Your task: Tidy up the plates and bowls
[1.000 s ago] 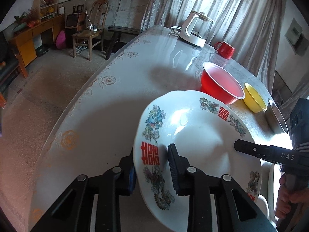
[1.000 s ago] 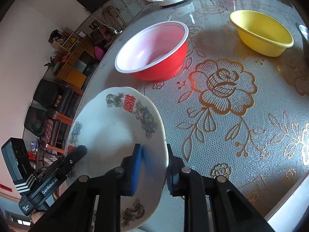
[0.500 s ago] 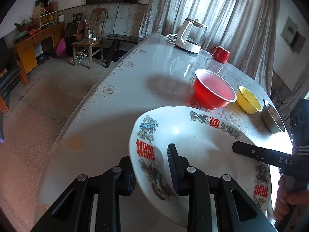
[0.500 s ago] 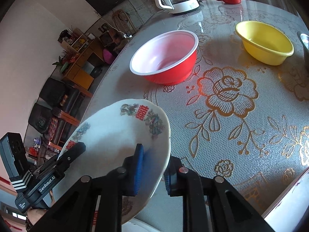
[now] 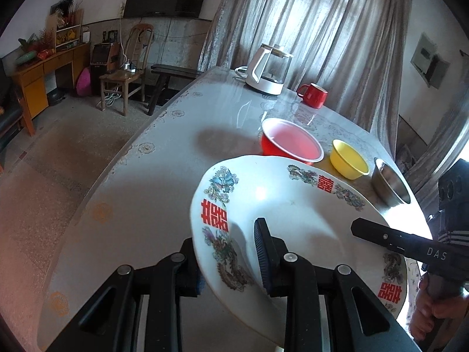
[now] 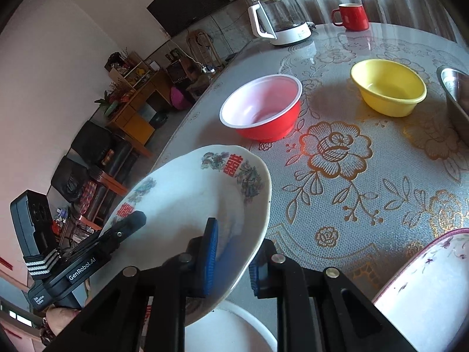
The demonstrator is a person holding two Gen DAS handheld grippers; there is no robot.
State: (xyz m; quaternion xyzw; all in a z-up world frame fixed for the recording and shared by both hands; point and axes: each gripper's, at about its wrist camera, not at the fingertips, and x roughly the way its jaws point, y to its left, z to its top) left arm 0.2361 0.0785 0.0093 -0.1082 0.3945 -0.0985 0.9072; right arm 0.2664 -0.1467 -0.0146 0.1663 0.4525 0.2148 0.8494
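A white plate with red characters and dragon patterns hangs above the table, held from both sides. My left gripper is shut on its left rim, one pad on top and the other hidden beneath. Opposite, my right gripper is shut on the plate at its right rim; its black finger shows in the left wrist view. Beyond the plate stand a red bowl, a yellow bowl and a steel bowl.
A white kettle and red mug stand at the table's far end. A pink-rimmed plate lies at the near right, a white round dish below the held plate. A hand grips the right tool.
The plate has risen off the table with both grippers on it. Both views have pulled up and back, so the bowls look smaller and farther away.
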